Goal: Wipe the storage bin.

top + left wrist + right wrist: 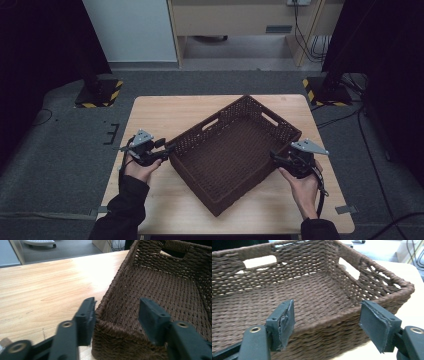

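An empty dark brown woven basket (pixel 235 150) lies turned at an angle on the wooden table (pixel 165 112). My left gripper (pixel 167 148) is at its left corner. In the left gripper view the jaws straddle that corner of the basket (pixel 160 285): one fingertip (pixel 86 317) sits against the outside of the wall, the other stands inside, clear of the weave, so the left gripper (pixel 120 315) is open. My right gripper (pixel 274 156) is at the basket's right wall. It (pixel 327 317) stands open, level with the rim of the basket (pixel 312 290).
Bare wood lies to the left of the basket and along the table's near edge (pixel 240 227). On the grey floor beyond the table stand two black posts on striped bases (pixel 100 92) (pixel 325 90). Cables (pixel 370 150) trail at the right.
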`<move>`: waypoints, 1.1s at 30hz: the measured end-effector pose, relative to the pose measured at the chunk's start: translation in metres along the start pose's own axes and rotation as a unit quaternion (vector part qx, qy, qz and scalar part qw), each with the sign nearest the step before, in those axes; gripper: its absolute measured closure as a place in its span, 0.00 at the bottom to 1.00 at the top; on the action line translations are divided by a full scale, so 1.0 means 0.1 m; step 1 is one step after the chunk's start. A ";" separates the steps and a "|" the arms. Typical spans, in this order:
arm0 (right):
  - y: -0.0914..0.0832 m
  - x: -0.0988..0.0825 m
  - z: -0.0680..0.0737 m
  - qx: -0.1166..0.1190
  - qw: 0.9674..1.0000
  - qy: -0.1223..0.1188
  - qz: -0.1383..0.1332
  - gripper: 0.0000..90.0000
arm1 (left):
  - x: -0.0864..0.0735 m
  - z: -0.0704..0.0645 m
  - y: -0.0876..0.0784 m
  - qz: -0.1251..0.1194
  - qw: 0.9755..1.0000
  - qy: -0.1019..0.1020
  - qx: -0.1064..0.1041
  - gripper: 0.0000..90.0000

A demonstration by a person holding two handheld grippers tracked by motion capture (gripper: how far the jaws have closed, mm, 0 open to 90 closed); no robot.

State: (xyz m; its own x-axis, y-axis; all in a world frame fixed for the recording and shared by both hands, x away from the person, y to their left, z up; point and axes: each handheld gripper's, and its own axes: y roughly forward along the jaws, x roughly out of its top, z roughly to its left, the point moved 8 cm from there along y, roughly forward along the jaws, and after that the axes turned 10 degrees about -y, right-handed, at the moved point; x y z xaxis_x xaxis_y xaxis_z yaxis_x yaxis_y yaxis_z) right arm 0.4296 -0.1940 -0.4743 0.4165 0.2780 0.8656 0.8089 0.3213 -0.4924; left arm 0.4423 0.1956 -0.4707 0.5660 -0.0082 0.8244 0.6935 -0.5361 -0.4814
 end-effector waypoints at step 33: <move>0.02 -0.06 0.24 0.027 0.999 -0.016 0.020 0.37 | -0.17 -0.11 -0.12 0.027 1.000 0.011 -0.001 0.57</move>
State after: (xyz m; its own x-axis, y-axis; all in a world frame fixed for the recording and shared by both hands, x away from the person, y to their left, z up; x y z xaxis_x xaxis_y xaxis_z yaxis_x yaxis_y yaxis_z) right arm 0.4191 -0.1731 -0.4829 0.4335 0.3192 0.8427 0.7680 0.3583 -0.5308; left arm 0.4194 0.1930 -0.4761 0.5922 -0.0557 0.8039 0.6620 -0.5352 -0.5247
